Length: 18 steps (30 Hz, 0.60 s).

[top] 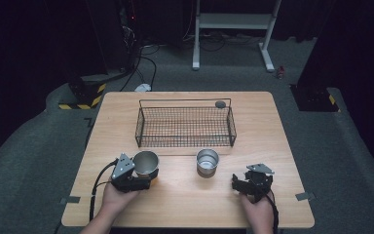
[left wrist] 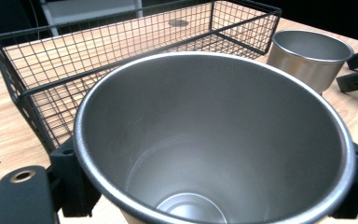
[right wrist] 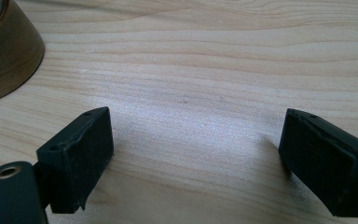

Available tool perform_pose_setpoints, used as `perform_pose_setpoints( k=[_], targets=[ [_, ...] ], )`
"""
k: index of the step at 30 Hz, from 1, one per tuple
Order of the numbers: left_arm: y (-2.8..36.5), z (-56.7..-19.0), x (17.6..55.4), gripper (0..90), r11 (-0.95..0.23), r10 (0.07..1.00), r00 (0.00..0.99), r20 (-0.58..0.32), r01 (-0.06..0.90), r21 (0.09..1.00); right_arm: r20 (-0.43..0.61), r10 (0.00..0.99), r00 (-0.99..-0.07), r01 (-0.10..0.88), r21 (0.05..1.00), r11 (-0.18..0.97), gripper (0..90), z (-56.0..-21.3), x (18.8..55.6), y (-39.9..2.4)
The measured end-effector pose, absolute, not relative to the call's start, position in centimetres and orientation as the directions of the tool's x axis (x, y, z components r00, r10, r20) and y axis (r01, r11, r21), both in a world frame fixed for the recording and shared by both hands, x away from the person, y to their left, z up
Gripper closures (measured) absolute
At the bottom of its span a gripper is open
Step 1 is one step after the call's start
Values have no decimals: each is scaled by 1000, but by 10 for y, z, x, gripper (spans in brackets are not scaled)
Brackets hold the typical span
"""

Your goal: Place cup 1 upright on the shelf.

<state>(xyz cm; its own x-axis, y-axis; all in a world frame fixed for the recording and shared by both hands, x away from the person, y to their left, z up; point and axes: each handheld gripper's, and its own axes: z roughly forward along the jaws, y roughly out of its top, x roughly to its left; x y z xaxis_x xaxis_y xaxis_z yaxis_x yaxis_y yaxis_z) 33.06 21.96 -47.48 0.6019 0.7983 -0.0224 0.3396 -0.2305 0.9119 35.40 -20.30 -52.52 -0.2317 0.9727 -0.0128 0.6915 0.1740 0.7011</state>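
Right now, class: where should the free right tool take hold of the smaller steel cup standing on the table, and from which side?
Probably its side wall: the smaller steel cup stands upright, mouth up. Bring the open right tool in level from the cup's right, the near side, one pad on either side of the round wall. The table between them is bare.

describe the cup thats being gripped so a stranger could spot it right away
On the wooden table, look in front of the wire basket, toward its left end. The steel cup there sits between the left gripper jaws; the other cup stands free, to its right.
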Motion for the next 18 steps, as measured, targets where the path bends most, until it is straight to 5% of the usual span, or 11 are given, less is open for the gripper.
perform_pose_setpoints(
  k=[18],
  targets=[
    [223, -459, 346, 138, -156, 831, 549, -86, 380, 912, -15, 962, -273, 682, 702, 205, 98, -525, 354, -204]
  ],
)
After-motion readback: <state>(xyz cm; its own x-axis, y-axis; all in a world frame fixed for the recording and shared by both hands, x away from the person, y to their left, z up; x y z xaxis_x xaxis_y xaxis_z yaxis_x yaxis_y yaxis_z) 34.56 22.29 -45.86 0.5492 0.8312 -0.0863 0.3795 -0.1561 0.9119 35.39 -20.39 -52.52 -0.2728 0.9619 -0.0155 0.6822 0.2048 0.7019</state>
